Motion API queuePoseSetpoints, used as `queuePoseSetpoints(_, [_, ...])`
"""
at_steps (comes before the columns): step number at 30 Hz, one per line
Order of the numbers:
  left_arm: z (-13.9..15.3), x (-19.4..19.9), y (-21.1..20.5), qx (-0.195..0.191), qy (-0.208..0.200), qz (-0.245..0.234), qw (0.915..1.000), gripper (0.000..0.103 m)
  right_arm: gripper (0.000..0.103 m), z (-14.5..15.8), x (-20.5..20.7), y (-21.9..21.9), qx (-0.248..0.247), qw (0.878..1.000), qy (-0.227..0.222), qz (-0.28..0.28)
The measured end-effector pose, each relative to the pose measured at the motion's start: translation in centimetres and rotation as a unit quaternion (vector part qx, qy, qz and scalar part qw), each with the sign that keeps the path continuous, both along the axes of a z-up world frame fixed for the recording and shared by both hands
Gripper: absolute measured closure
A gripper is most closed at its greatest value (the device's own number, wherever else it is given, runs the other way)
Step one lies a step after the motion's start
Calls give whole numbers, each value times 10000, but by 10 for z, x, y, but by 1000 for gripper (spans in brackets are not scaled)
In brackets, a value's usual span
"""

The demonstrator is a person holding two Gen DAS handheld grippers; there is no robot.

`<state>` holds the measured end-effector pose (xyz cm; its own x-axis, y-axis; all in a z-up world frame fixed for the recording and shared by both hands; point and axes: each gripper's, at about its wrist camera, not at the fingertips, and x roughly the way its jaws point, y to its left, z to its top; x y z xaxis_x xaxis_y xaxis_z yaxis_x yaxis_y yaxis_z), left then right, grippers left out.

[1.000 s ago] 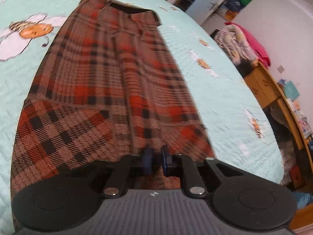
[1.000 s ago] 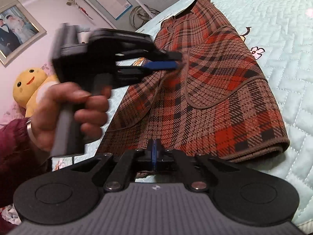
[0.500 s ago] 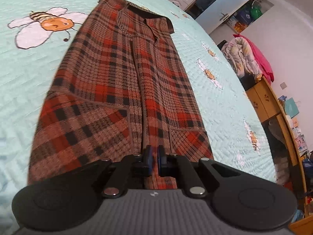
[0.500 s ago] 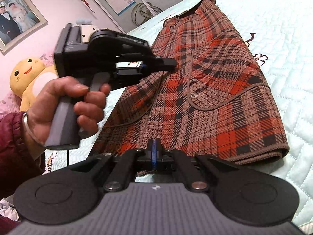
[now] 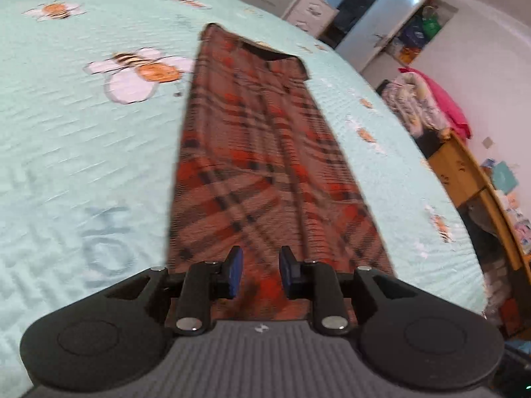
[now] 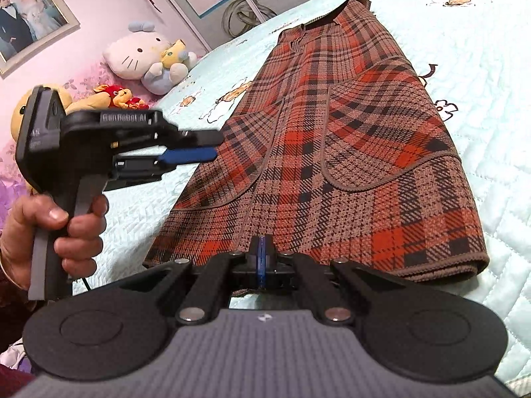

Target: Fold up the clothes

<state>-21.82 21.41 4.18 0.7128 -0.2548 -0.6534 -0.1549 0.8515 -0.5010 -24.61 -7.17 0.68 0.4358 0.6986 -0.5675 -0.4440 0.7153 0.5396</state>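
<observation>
Two grippers work over one plaid garment (image 6: 332,152), a brown, red and black piece laid lengthwise on a pale aqua quilted bedspread (image 5: 83,152) printed with cartoon bees.

From the left gripper (image 5: 258,273), the cloth runs straight ahead to its dark waistband at the far end, and a large bee print lies ahead and to the left of it. Off to the right of that claw stand white cabinets, a heap of laundry with a pink piece on top, and a wooden desk (image 5: 464,169) beside the bed.

From the right gripper (image 6: 262,262), a framed photograph hangs on the pink wall far to the upper left, with a white cat plush toy (image 6: 142,56) and other stuffed animals below it at the head of the bed.

The right gripper's blue pads are pressed together on the near hem of the garment. A hand (image 6: 53,229) grips the left tool's handle, to the left of the right claw.

Half a second ago the left claw was nearly closed on the fabric at the centre seam; now its pads stand spread apart with nothing between them, above the cloth, and its view is blurred. The right claw pinches the hem as before.
</observation>
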Motion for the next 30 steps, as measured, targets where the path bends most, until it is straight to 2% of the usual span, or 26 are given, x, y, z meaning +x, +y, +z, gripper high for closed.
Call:
queuePoseSetpoints(4, [-6, -2, 15, -122, 33, 164, 9998, 78, 102, 3, 5, -7, 157, 9997, 170, 23])
queuePoseSetpoints(6, [-3, 0, 20, -144, -19, 156, 9998, 78, 98, 7, 9, -13, 275, 9994, 207, 28])
queuePoseSetpoints(8, [1, 5, 27, -188, -81, 167, 9997, 77, 85, 12, 13, -20, 392, 9989, 244, 32])
queuePoseSetpoints(9, [4, 8, 30, -223, -121, 187, 9995, 74, 74, 14, 16, -23, 451, 9986, 262, 35])
queuePoseSetpoints(13, [19, 32, 56, -343, -391, 387, 9979, 61, 73, 31, 43, -46, 879, 9958, 192, -193])
queuePoseSetpoints(16, [26, 63, 78, -390, -490, 488, 9968, 58, 72, 41, 92, -65, 1101, 9924, 170, -516])
queuePoseSetpoints(20, [26, 119, 104, -23, -515, 625, 9967, 55, 69, 46, 170, -79, 1112, 9892, 85, -949])
queuePoseSetpoints(22, [20, 150, 114, 137, -505, 660, 9964, 54, 62, 44, 215, -74, 941, 9890, -1, -1144])
queuePoseSetpoints(23, [17, 166, 119, 187, -486, 675, 9964, 54, 59, 41, 236, -70, 866, 9890, 1, -1202])
queuePoseSetpoints(30, [-17, 259, 152, -27, -220, 778, 9967, 54, 58, -1, 368, -33, 876, 9870, 367, -1300])
